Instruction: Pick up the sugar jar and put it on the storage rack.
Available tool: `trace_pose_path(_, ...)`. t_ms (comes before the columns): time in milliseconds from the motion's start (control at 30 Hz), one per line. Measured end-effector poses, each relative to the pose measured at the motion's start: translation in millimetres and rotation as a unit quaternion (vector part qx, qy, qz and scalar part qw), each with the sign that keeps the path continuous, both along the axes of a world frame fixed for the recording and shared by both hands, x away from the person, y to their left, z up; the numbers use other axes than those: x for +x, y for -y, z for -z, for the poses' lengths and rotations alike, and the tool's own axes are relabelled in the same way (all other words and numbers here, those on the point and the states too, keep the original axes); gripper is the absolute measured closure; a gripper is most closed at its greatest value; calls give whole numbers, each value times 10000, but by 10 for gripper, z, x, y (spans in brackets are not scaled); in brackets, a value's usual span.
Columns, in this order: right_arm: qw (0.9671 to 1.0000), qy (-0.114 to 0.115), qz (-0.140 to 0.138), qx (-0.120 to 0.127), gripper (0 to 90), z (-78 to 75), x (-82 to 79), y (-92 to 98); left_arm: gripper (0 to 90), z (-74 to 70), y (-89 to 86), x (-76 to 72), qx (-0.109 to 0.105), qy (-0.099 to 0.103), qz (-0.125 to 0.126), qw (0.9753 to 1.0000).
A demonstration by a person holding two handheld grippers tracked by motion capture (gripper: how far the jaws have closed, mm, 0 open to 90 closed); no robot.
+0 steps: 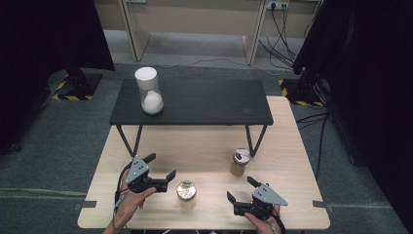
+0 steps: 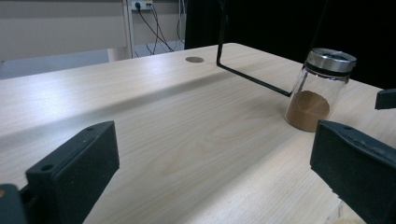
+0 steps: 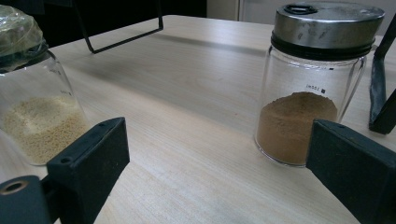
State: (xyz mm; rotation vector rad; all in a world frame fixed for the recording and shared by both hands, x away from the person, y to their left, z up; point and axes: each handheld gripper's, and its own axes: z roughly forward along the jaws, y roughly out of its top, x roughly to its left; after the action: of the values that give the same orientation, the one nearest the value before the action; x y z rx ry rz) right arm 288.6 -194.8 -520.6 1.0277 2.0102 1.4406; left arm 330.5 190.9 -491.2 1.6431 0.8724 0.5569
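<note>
Two grippers are hovering over the near edge of the wooden table (image 1: 209, 146), both empty. On the left, I am holding my left gripper (image 1: 161, 167) with its jaws spread wide and nothing between them; from its own view the black pads (image 2: 74, 172) are framing bare tabletop. Just right of it, the jar with pale grains (image 1: 186, 191) is standing upright, its top covered with crinkled clear film, apart from both grippers. Farther right and a little deeper on the table, the jar of brown powder (image 1: 239, 162) with a metal shaker lid is sitting upright near the leg of the black shelf (image 1: 195, 105). On the right, I am holding my right gripper (image 1: 240, 189) with jaws likewise spread; in its view the grain jar is appearing beyond the left pad (image 3: 88, 163) and the powder jar just beyond the right one, neither touched. A white-lidded jar (image 1: 148, 91) is standing on the shelf's left end, well apart.
</note>
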Motion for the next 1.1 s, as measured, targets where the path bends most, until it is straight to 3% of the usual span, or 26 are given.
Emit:
trace_pose_path(467,10000,-27,-32,-3,64,8,-2,-9,4,149,-79,-59,-97,-37,-34,9999)
trace_pose_path(1100,10000,-37,-26,13,64,9,2,-1,5,246,-84,-191,-2,38,22,10000)
